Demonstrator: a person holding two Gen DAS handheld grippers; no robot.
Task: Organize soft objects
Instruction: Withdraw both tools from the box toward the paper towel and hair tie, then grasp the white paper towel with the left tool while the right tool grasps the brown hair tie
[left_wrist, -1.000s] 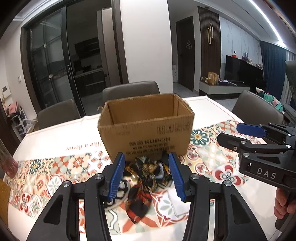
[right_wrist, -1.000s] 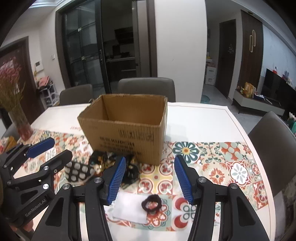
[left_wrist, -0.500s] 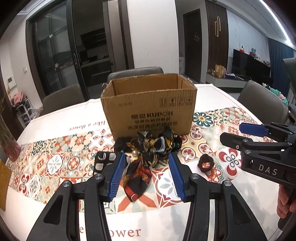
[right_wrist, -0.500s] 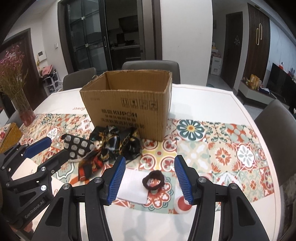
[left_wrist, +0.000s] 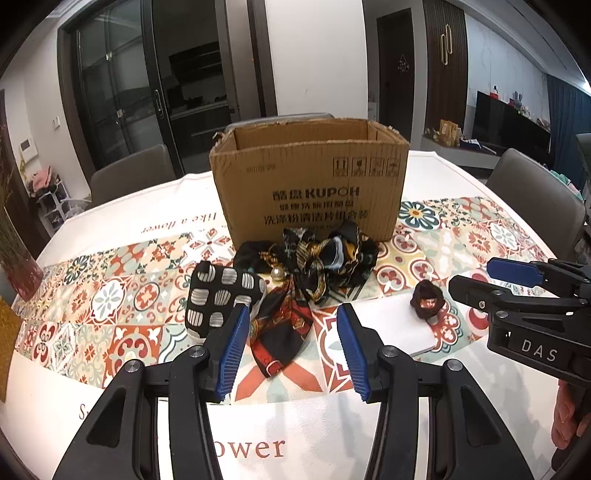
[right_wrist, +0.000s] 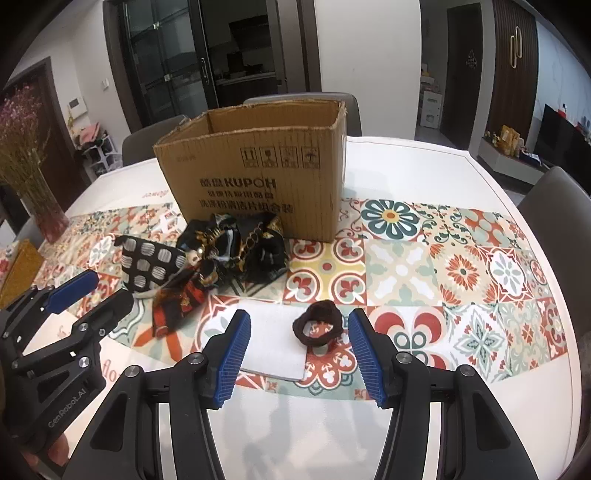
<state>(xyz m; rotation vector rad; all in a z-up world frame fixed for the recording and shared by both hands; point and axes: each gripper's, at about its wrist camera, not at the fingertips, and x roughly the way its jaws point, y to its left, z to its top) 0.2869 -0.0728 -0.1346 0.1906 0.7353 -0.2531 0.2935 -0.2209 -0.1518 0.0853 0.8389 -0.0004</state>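
Both our grippers have dropped toward the table since a second ago; scarf (left_wrist: 295, 291) pile, in front of the box (left_wrist: 310, 184), now sits closer. Count: one box, one spotted pouch (left_wrist: 218, 295), one scrunchie (right_wrist: 319, 326), one white pad (right_wrist: 275, 343). Left gripper (left_wrist: 291, 349) and right gripper (right_wrist: 299, 354): half open, holding nothing.

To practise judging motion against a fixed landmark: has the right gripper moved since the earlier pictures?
Yes. The right gripper has come down and tilted toward the table: the cardboard box sits higher in its view, and the dark scrunchie now lies between its open fingers.
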